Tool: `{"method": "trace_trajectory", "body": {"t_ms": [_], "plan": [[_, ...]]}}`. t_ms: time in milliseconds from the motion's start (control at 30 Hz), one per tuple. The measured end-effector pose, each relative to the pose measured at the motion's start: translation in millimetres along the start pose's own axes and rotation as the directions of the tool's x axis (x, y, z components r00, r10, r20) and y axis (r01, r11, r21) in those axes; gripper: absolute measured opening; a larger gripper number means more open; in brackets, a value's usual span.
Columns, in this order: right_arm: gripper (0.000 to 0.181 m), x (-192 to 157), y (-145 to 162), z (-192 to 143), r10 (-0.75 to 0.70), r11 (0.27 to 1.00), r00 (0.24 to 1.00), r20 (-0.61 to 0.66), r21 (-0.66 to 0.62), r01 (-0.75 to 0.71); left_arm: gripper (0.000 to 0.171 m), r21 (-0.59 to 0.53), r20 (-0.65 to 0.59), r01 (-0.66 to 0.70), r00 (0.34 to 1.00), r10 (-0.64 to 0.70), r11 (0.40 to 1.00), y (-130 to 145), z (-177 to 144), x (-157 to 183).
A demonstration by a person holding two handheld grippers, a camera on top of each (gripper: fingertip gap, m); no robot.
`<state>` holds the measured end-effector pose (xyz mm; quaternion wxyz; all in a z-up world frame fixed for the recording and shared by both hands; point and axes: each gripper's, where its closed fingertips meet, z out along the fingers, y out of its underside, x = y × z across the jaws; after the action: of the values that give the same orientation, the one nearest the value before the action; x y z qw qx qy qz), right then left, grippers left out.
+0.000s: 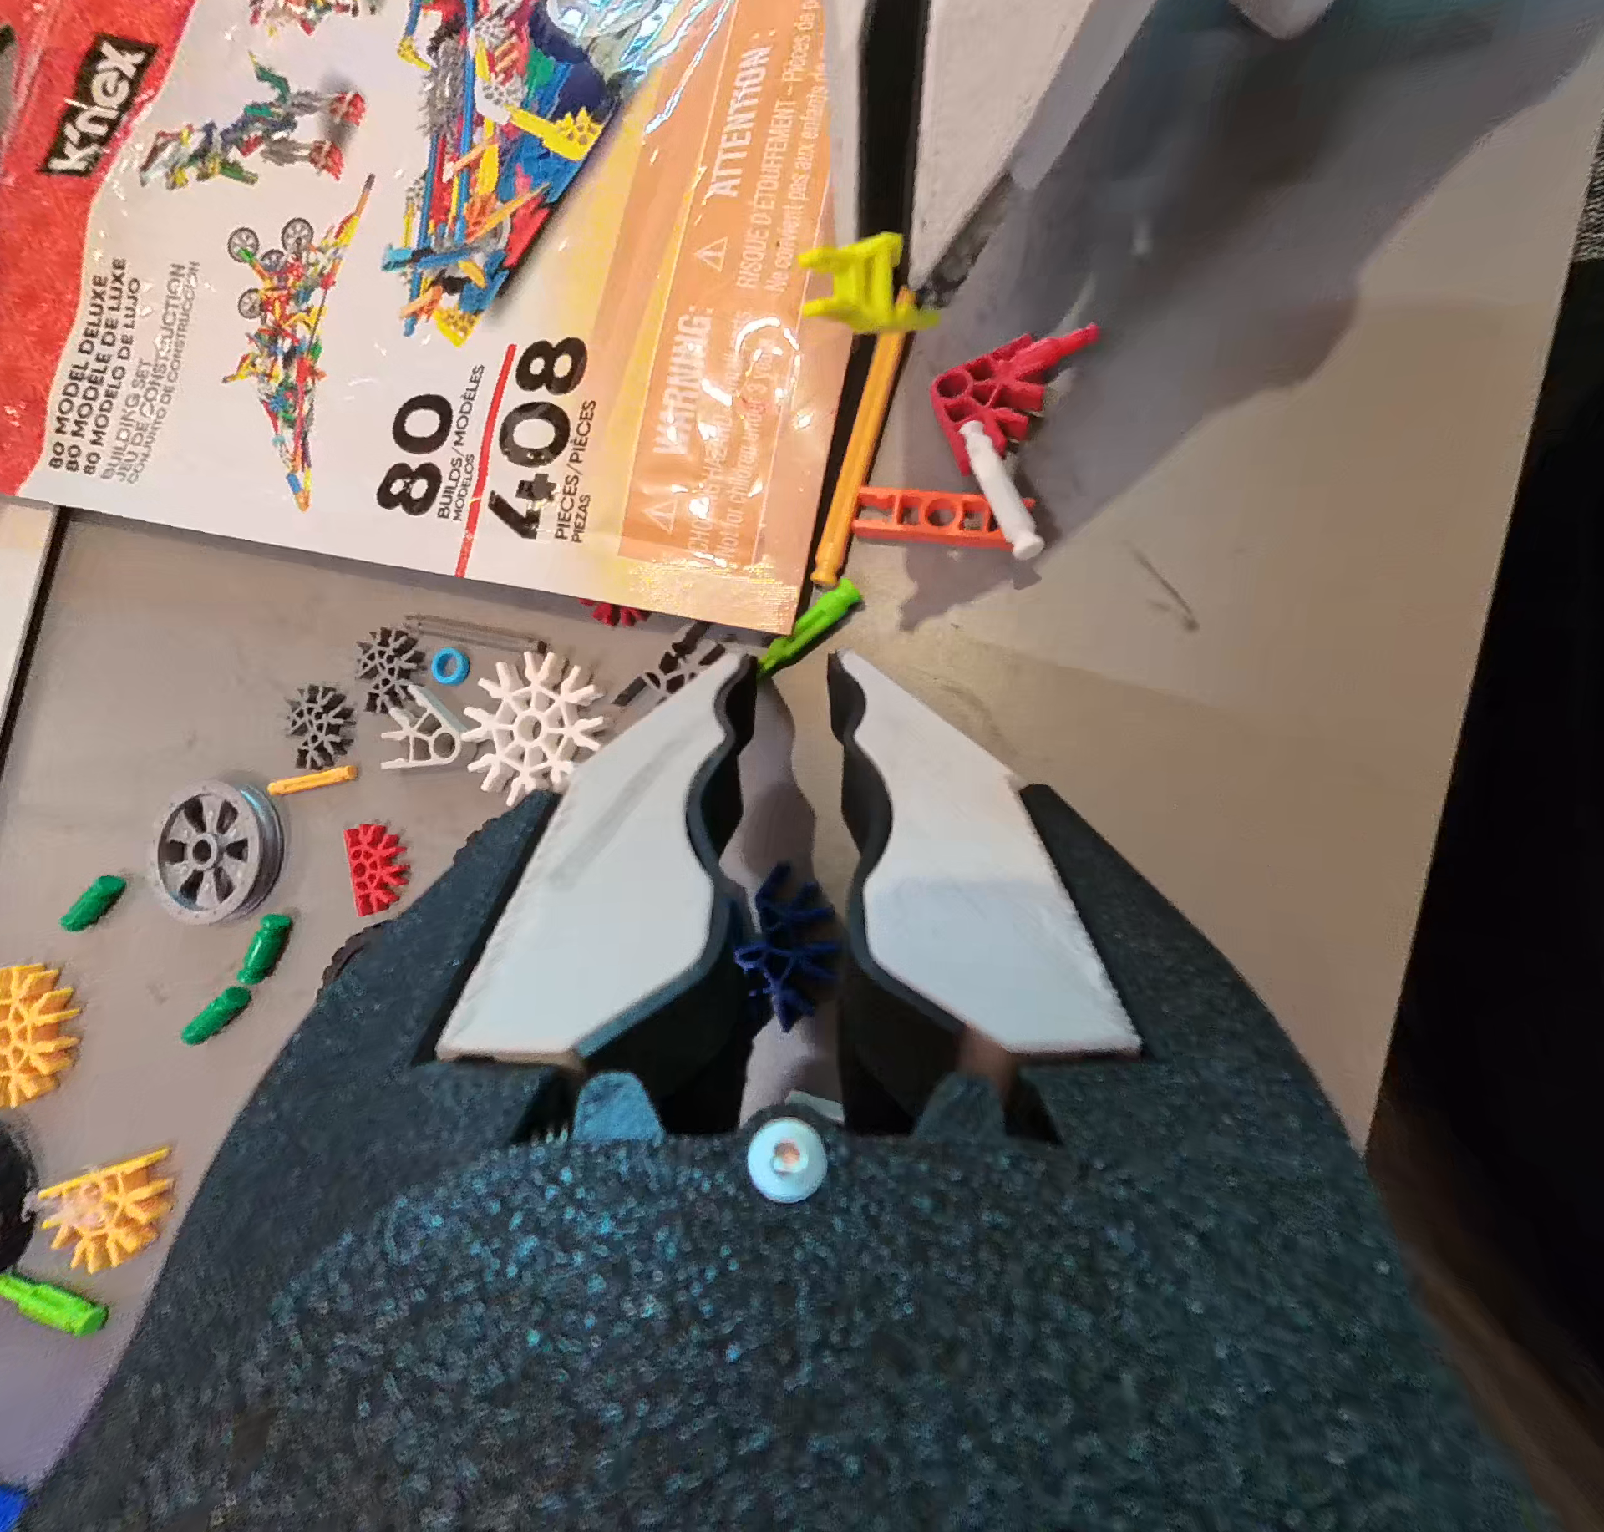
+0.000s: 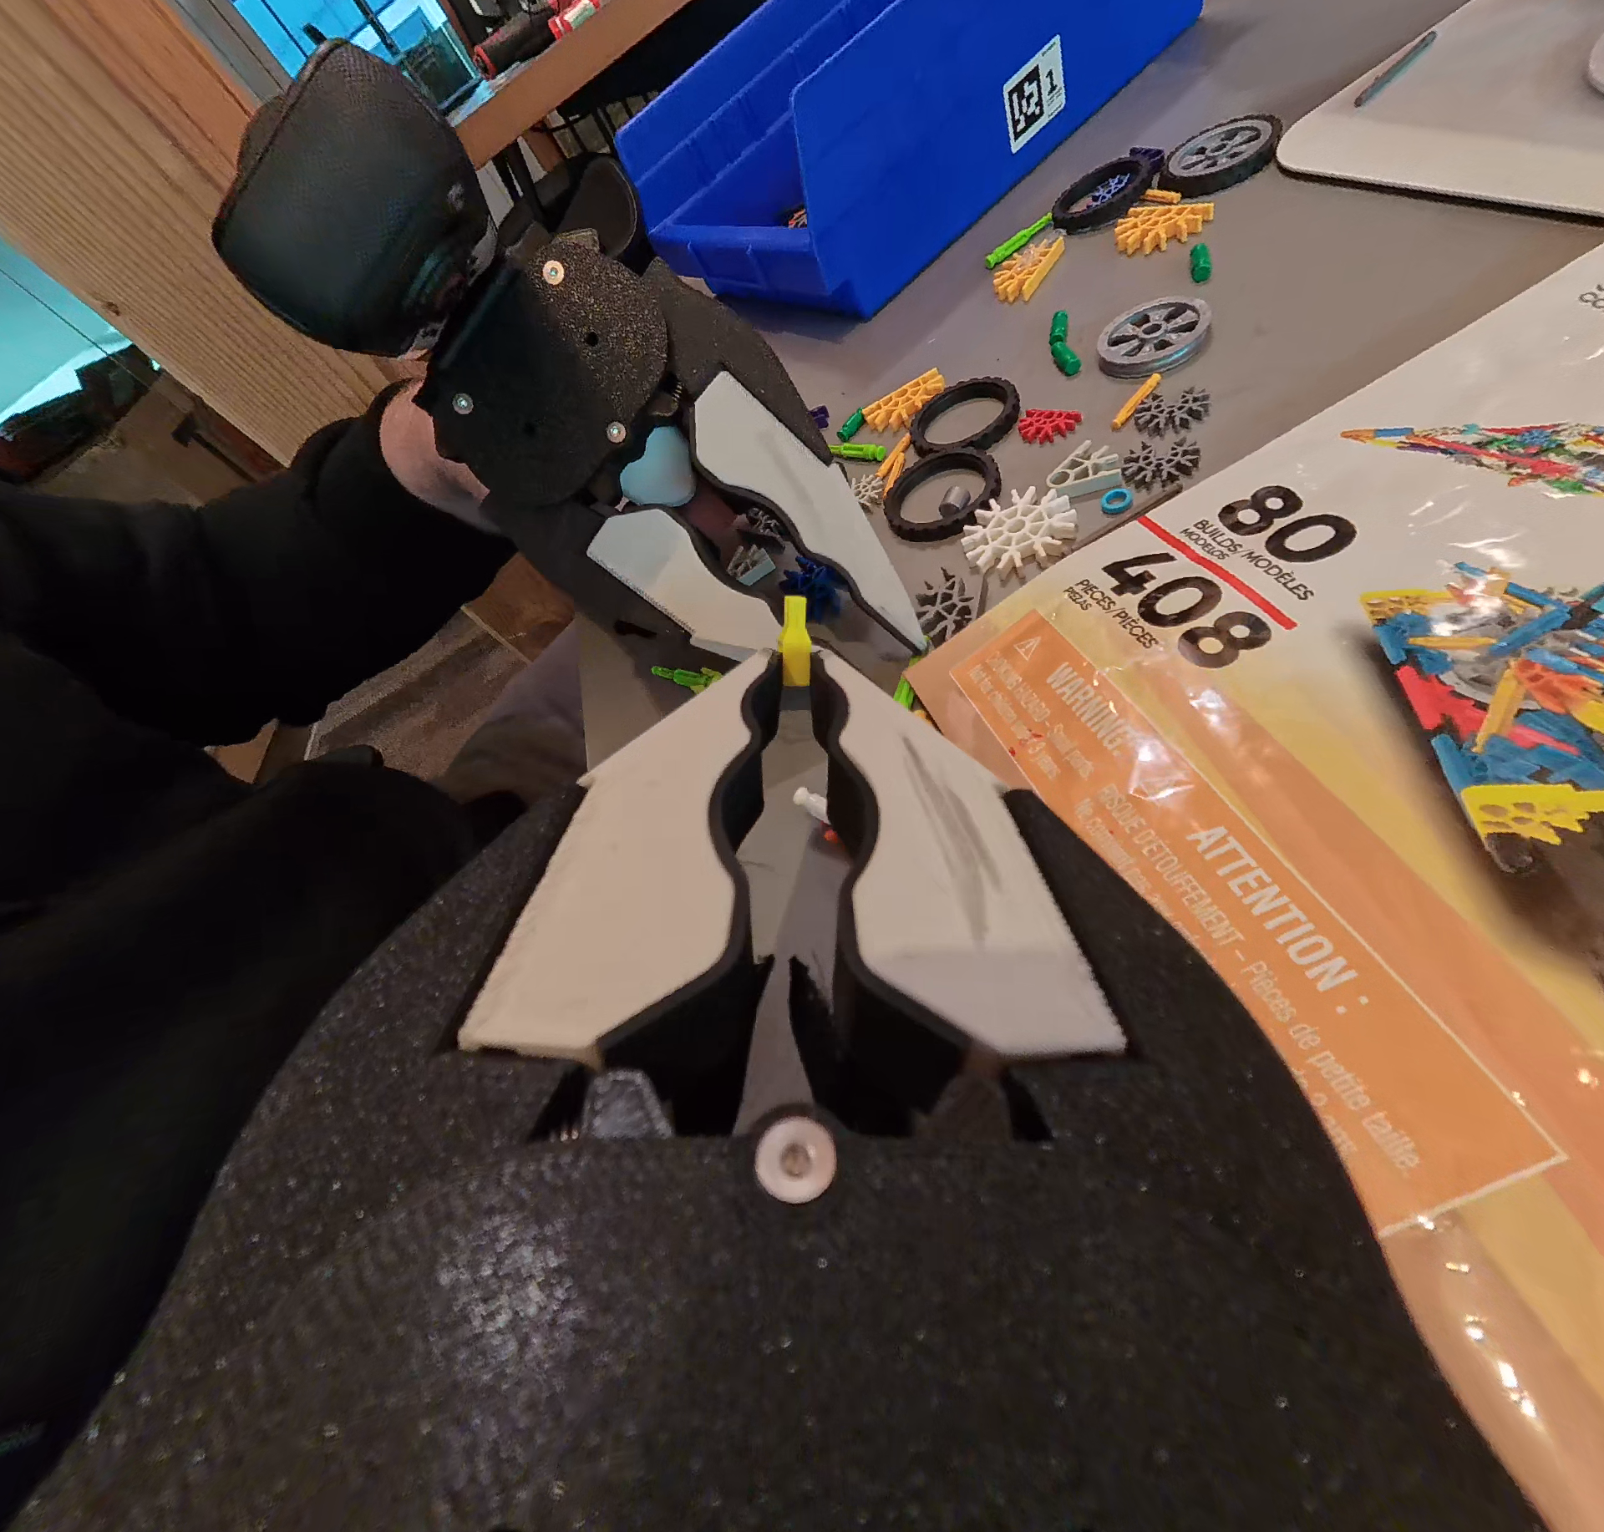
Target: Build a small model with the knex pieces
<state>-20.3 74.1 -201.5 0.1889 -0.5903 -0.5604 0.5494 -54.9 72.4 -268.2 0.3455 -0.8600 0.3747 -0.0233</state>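
The right hand-held gripper [image 2: 794, 666] pinches a small yellow plastic connector [image 2: 795, 647] at its tips only, so twisting may eject it. The left hand-held gripper [image 1: 788, 666], parted and empty, hovers over a dark blue plastic snowflake connector [image 1: 788, 944].

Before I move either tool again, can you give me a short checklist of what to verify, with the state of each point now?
1. Right tool grips the yellow piece at its tips: ok.
2. Left tool is empty: ok; the blue star piece lies on the table below its fingers.
3. Left tool's jaws are apart: ok, a narrow gap.
4. Green rod just ahead of the left tool's tips, touching or not: cannot tell.
5. The two tools do not touch each other: ok, but they are close.
6. The toy box lies flat beside both tools: ok.
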Motion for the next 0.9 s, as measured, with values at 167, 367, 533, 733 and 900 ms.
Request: {"method": "trace_trajectory", "body": {"t_ms": [167,367,533,733,900], "plan": [[0.004,3,1,-3,0.008,1.0,1.0,0.003,0.004,-0.008,0.009,-0.046,-0.014,0.014,1.0,-0.014,0.999,5,-5,8],[0.004,6,4,-4,0.012,1.0,1.0,0.008,0.006,-0.012,0.012,-0.071,0.001,0.026,1.0,-0.026,0.997,12,-19,13],[0.004,6,5,-3,0.008,1.0,1.0,0.011,0.001,-0.008,0.017,-0.08,-0.021,0.121,0.992,-0.123,0.989,7,-19,20],[0.004,5,7,-3,0.008,1.0,1.0,0.016,-0.005,-0.008,0.031,-0.109,-0.017,0.195,0.98,-0.198,0.975,9,-12,24],[0.004,5,7,-3,0.007,1.0,1.0,0.021,-0.011,-0.006,0.025,-0.086,-0.004,0.175,0.984,-0.175,0.981,6,-12,23]]}}
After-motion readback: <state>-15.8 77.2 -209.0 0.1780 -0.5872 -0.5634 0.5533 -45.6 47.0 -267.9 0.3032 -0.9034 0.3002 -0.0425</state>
